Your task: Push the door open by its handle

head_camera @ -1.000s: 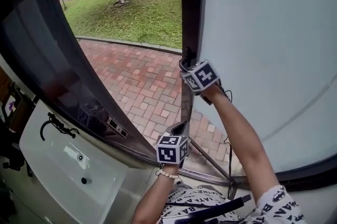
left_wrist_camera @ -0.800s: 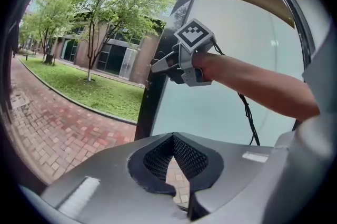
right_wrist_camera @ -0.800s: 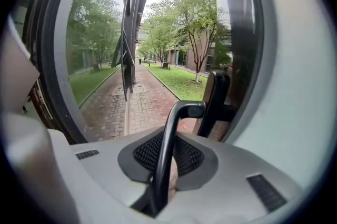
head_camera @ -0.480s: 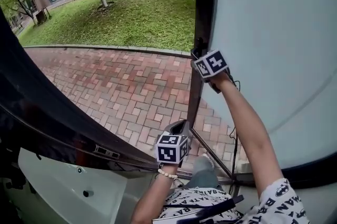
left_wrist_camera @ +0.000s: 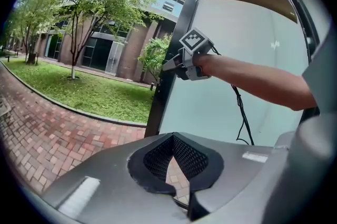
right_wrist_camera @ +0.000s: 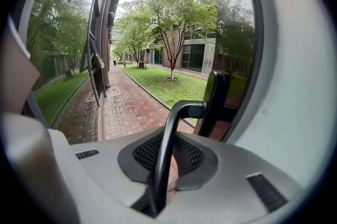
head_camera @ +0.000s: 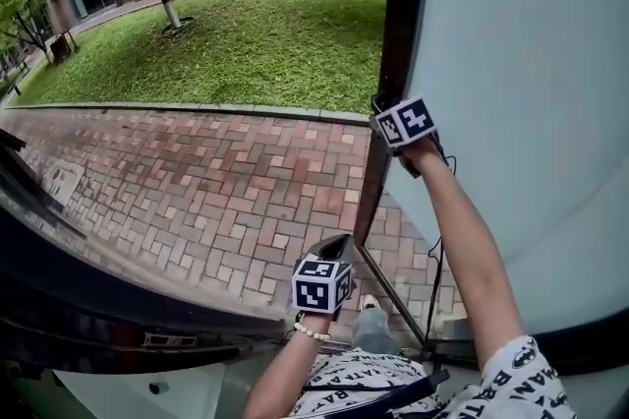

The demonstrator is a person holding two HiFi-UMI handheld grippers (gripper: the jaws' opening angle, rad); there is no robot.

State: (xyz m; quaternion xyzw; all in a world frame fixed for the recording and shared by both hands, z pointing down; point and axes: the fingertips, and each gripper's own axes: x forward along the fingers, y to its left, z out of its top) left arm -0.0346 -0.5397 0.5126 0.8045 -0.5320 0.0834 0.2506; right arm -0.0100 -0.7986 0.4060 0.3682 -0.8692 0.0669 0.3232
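The door has a pale frosted pane (head_camera: pixel 511 112) in a dark frame (head_camera: pixel 398 33) and stands swung out over the brick path. My right gripper (head_camera: pixel 385 107) is raised at the frame's edge, hiding the handle in the head view. In the right gripper view the black lever handle (right_wrist_camera: pixel 176 123) runs between the jaws, and the right gripper (right_wrist_camera: pixel 167 157) is shut on it. My left gripper (head_camera: pixel 334 245) hangs lower, near my body, apart from the door. Its jaws (left_wrist_camera: pixel 172 138) meet at the tips with nothing in them. The left gripper view also shows the right gripper (left_wrist_camera: pixel 172 64) against the door frame.
Outside lie a red brick path (head_camera: pixel 216 181) and a lawn (head_camera: pixel 256 43) with trees and buildings behind. A second dark door frame (head_camera: pixel 79 309) crosses the lower left. A cable (head_camera: pixel 432 260) hangs from my right arm. A shoe (head_camera: pixel 371 327) shows at the threshold.
The door has swung further outward and my right gripper has moved up and to the right with its edge. The left-hand frame has dropped toward the lower left. My left gripper has barely moved.
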